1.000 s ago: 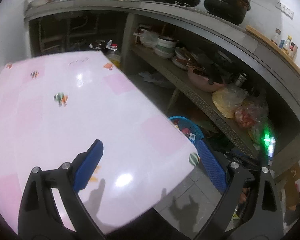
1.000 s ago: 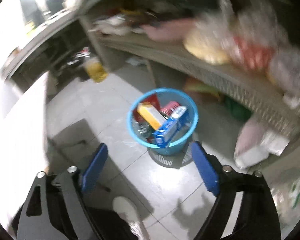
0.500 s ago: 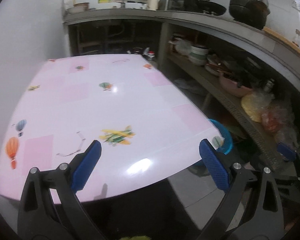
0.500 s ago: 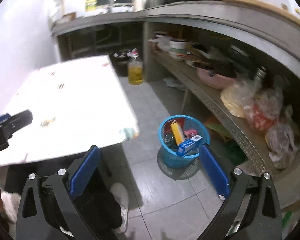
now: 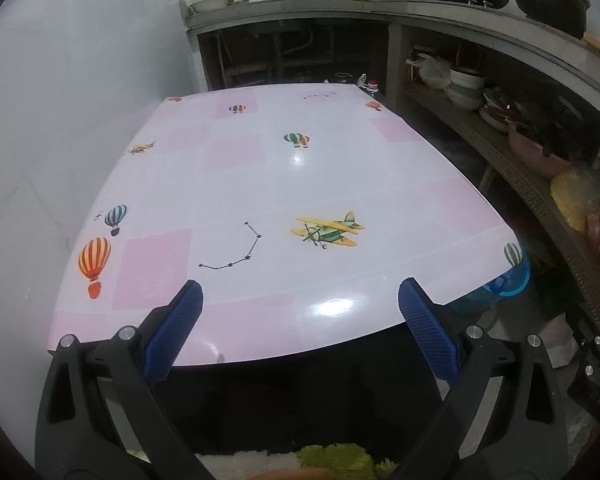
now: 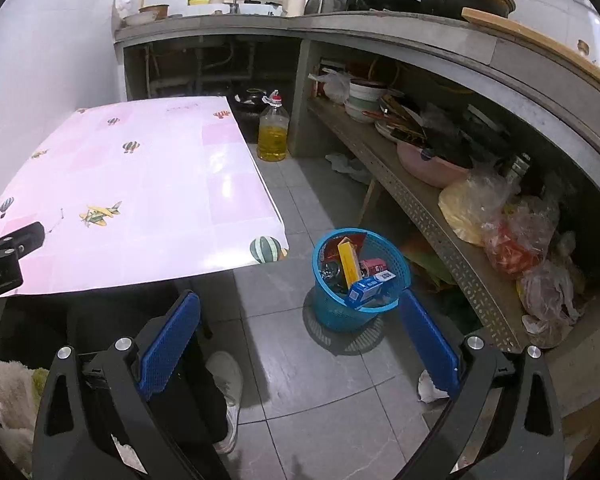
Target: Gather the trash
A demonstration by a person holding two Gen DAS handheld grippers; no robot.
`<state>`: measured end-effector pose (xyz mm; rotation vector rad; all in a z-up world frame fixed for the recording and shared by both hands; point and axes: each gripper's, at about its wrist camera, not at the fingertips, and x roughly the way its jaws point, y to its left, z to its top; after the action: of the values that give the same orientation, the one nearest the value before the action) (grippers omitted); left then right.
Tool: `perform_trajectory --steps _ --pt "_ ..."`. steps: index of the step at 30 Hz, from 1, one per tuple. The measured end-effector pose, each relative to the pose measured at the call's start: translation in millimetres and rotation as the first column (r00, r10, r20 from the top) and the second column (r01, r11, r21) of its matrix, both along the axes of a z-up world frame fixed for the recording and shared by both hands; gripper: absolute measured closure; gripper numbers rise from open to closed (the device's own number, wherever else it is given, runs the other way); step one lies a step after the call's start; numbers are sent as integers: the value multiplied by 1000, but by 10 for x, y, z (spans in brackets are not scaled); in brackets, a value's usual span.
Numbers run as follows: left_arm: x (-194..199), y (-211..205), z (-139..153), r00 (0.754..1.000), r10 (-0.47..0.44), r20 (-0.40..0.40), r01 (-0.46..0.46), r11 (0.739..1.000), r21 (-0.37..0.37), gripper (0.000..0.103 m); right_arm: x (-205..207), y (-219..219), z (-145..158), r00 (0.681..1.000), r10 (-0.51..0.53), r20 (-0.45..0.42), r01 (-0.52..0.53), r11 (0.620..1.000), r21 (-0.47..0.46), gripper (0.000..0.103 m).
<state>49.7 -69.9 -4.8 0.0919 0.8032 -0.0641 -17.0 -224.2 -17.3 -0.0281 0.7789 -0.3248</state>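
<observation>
Several bits of trash, a yellow box (image 6: 349, 261) and a blue carton (image 6: 370, 287) among them, are piled in the blue basket (image 6: 332, 312) on the tiled floor, just off the pink table (image 6: 148, 184) corner and beside the cluttered shelf (image 6: 432, 220). Both the left gripper (image 5: 300, 320) and right gripper (image 6: 300, 328) are spread wide, nothing held. An oil bottle (image 6: 273, 136) is parked further back, bare floor between.

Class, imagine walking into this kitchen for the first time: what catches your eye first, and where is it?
The glossy pink table, printed with balloons and a yellow plane, fills the left wrist view. On the floor off its corner stands a blue basket stuffed with packaging. A bottle of yellow oil stands beyond, by the counter.
</observation>
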Motion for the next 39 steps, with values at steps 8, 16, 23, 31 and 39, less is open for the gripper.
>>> perform_trajectory --steps 8,16,23,31,39 --pt "-40 -73 16 1000 -19 13 19 999 45 9 -13 -85 -7 1000 -6 0 6 1000 -3 7" --pt "-62 -174 -2 999 -54 3 54 996 66 9 -20 -132 -38 1000 -6 -7 6 1000 10 7" --pt "-70 -232 -18 997 -74 -6 75 995 71 9 -23 -129 -55 1000 -7 -8 7 1000 7 7" --pt "-97 -292 -26 995 -99 -12 100 992 73 9 -56 -154 -81 1000 -16 -9 16 1000 13 7" --pt "-118 -320 -23 993 -112 -21 113 992 58 9 -91 -161 -46 1000 -18 3 18 1000 5 7"
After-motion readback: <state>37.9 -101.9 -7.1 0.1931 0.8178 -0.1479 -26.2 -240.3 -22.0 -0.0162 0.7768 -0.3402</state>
